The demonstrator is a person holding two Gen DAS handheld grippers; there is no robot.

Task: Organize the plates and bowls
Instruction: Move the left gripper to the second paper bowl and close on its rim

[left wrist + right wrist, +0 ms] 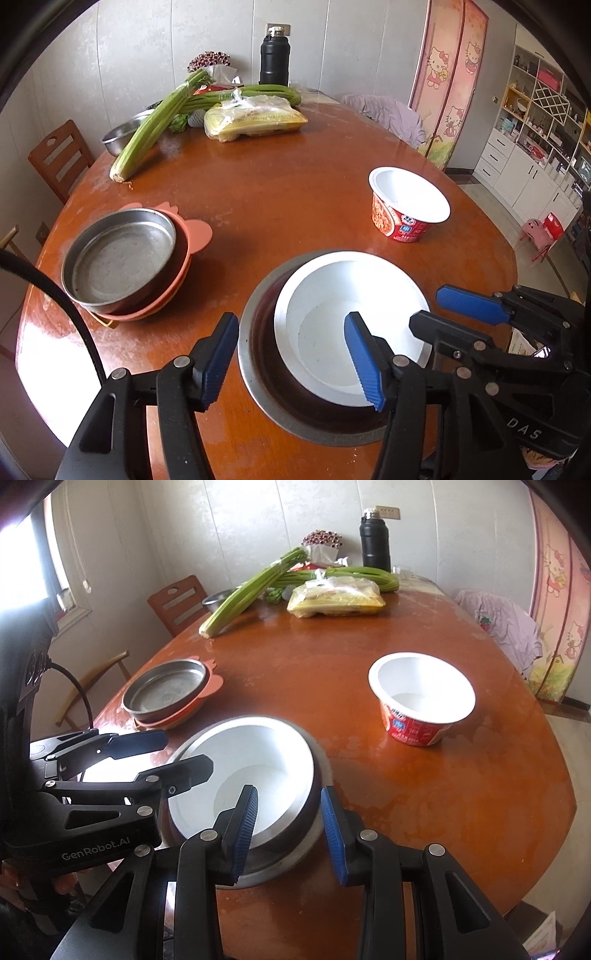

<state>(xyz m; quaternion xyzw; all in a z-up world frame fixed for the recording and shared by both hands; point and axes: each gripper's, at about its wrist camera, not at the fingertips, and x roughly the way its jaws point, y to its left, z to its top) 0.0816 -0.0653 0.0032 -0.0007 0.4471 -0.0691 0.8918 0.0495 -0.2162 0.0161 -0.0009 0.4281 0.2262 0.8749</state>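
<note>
- working on nesting the white bowl [325, 295] into the steel bowl [246, 369], near the front edge of the table [295, 177]; white bowl sitting inside it already, leaning toward the right side
- left gripper [291, 363] standing released, one pad outside the steel rim and the other down inside the white bowl, neither pressing on anything
- right gripper [290, 829] seeming to be clamping across both nested rims at the opposite side, inner pad in the white bowl, outer pad against the steel wall
- doing it well, probably: letting the white bowl settle flat and centred before slackening the right grip, lifting the left pads straight out without nudging the rim
- keeping the pair steady on the glossy wood, steel likely sliding easily
- waiting elsewhere: steel plate [118, 258] lying on the orange bowl [184, 236] to the left, empty noodle cup [402, 221] standing well apart on the right
- reading "genrobot.ai" [96, 853] on the left gripper's body and "das" [524, 430] on the right one's
- showing cartoon cat figures on the pink screen [447, 74]; printing on the noodle cup's red label being too small to read
</note>
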